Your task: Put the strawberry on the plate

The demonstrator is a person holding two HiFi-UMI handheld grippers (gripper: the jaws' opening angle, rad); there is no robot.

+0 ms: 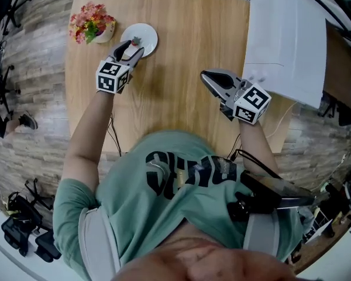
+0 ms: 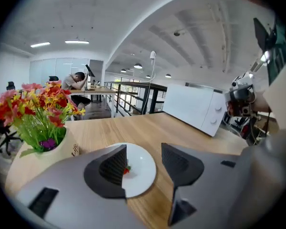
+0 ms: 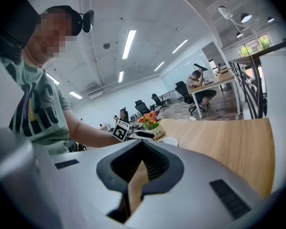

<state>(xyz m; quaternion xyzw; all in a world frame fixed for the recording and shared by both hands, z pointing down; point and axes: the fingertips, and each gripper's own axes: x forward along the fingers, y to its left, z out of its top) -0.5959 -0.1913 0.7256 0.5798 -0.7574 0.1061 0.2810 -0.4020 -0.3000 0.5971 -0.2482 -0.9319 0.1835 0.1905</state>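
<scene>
Strawberry [image 2: 127, 170] lies on the white plate [image 2: 145, 175], just beyond the left gripper [image 2: 144, 159], whose jaws stand wide apart, holding nothing. The right gripper [image 3: 142, 151] hangs well apart over the table [image 1: 181, 51], jaws together, empty.

A wood-grain counter [image 1: 181, 57] stands on a grey plank floor [image 1: 32, 81]. Ceiling strip lights [image 3: 129, 43] glow above black office chairs [image 3: 140, 105].

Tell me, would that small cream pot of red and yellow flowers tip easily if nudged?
Probably somewhat: the cream pot looks small and the red and yellow flowers spread wider than it, so it seems top-heavy. It might slide first on the smooth wooden table.
</scene>
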